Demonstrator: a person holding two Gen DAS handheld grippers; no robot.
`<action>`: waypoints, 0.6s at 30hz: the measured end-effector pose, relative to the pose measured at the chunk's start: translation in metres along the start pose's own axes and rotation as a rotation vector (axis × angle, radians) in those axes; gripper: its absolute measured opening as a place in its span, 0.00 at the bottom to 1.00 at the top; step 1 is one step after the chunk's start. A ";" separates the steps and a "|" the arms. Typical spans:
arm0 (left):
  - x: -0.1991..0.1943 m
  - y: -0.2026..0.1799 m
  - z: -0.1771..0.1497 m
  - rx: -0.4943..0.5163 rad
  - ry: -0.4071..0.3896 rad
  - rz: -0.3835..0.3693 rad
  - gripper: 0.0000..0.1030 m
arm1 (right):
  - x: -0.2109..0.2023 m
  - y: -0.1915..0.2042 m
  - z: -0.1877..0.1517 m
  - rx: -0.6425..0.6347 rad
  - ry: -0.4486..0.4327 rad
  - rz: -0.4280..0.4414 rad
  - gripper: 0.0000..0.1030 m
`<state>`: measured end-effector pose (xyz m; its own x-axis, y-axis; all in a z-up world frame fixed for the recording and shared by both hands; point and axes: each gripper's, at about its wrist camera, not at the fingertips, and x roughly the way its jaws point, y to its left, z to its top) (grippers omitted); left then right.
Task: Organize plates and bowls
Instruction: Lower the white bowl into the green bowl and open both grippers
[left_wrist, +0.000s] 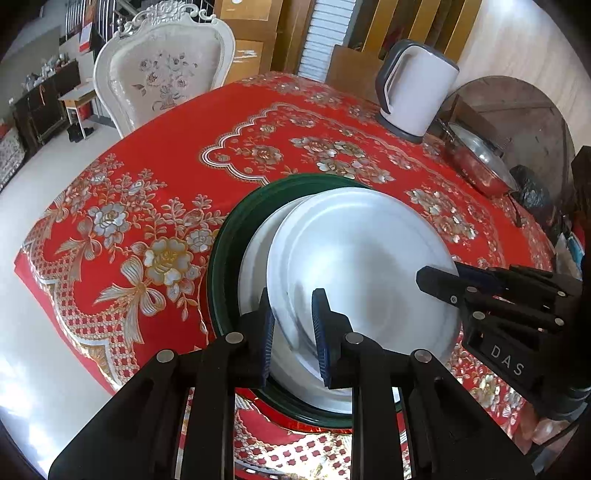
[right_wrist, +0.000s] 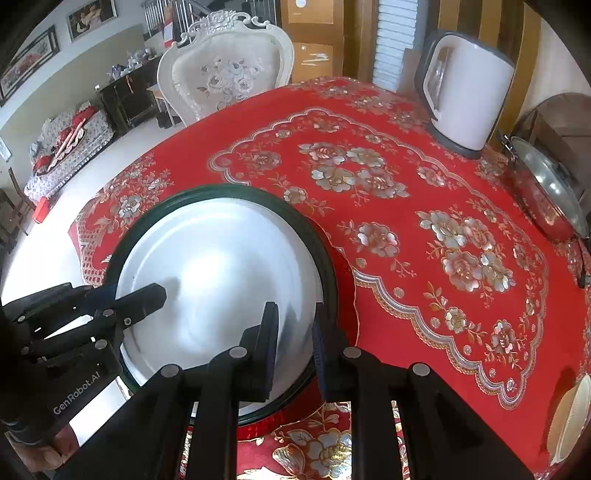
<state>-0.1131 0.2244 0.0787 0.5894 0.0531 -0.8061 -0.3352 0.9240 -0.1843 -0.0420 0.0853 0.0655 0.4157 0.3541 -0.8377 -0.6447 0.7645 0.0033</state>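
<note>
A red floral tablecloth (left_wrist: 155, 177) fills most of both views and covers the table (right_wrist: 424, 229) on which the stacking is done, so that the dishes sit on a flat, roomy surface near the lower middle of each frame. A white carved chair (left_wrist: 162, 70) stands at the upper left of the left wrist view, pushed up to the far table edge, and a white electric kettle (left_wrist: 417, 85) with a steel lidded pan (left_wrist: 480, 166) beside it occupy the upper right, well apart from the work. The largest dish is the dark green plate (left_wrist: 221, 243), lying flat as the base of the stack; a white plate (left_wrist: 255, 266) lies inside it, showing only as a crescent at centre left. Above these the top white plate (left_wrist: 369, 251) is tilted and shifted toward the right of that frame, apparently because it is being lowered onto the pile and is not yet seated. The left gripper (left_wrist: 293, 332) is clamped on its near rim at lower centre, and the right gripper (right_wrist: 295, 343) pinches the opposite rim, seen at lower centre of its own view; two grips probably keep the wide plate steady. At the lower right edge of the right wrist view, cream scalloped dishes (right_wrist: 569, 417) wait, seemingly still to be gathered.
</note>
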 end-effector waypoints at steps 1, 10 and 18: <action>0.000 0.000 0.000 0.004 -0.003 0.008 0.18 | 0.000 0.000 0.000 -0.002 0.000 -0.002 0.18; -0.003 -0.002 0.001 0.019 -0.032 0.036 0.26 | -0.002 -0.002 0.000 0.003 -0.015 -0.016 0.17; -0.009 -0.003 0.003 0.024 -0.069 0.054 0.28 | -0.003 -0.004 -0.001 0.011 -0.017 -0.008 0.17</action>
<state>-0.1155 0.2222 0.0883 0.6207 0.1281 -0.7735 -0.3503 0.9279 -0.1274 -0.0413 0.0804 0.0677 0.4320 0.3569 -0.8283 -0.6344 0.7730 0.0022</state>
